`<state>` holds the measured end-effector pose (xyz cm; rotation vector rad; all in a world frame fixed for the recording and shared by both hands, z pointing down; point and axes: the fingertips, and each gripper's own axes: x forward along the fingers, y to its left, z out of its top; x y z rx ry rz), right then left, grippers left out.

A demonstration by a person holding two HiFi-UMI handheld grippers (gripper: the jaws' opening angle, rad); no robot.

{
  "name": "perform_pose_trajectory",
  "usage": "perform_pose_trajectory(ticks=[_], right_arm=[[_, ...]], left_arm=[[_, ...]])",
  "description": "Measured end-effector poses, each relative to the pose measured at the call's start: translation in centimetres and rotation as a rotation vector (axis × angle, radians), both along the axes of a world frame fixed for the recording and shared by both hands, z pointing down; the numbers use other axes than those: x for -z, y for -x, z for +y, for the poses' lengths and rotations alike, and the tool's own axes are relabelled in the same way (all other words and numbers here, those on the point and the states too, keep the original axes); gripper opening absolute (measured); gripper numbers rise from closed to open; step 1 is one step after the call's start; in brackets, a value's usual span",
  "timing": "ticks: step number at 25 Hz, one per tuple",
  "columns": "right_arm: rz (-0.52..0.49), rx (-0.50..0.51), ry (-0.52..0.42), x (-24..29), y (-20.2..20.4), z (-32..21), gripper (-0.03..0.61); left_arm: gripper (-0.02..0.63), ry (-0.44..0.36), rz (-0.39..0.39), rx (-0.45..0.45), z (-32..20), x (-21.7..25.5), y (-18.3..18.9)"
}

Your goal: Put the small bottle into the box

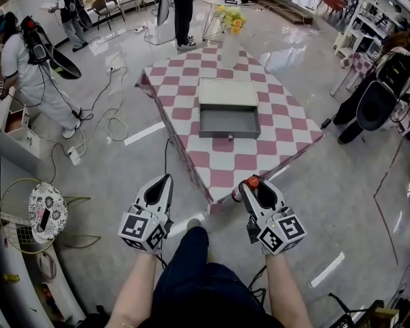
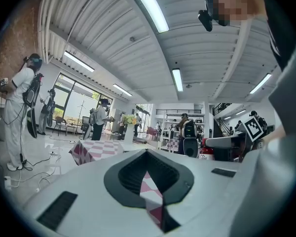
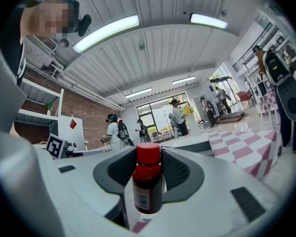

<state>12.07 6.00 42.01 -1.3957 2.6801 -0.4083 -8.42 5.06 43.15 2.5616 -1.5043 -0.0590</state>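
Note:
My right gripper [image 1: 251, 183] is shut on the small bottle [image 1: 252, 182], a dark bottle with a red cap. It stands upright between the jaws in the right gripper view, where the small bottle [image 3: 148, 181] fills the gap of the right gripper [image 3: 149, 154]. The grey box [image 1: 229, 135] lies open in the middle of the pink-and-white checked table [image 1: 191, 80], with its lid [image 1: 227, 92] folded back behind it. Both grippers hover short of the table's near corner. My left gripper [image 1: 165, 178] is shut and holds nothing; through the slit of the left gripper [image 2: 147, 154] I see checked cloth.
A white vase of yellow flowers [image 1: 229, 46] stands behind the box at the table's far side. Several people with gear stand around the room, one at the far left [image 1: 27, 74]. Cables [image 1: 109, 121] trail on the floor left of the table.

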Motion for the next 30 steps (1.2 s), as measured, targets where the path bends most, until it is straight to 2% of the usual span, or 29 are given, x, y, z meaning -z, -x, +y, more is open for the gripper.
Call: perform_pose_trajectory(ticks=[30], right_arm=[[0.013,0.02,0.058,-2.0,1.8,-17.1,0.153]], left_arm=[[0.002,0.046,0.009,-0.097,-18.7,-2.2,-2.4]])
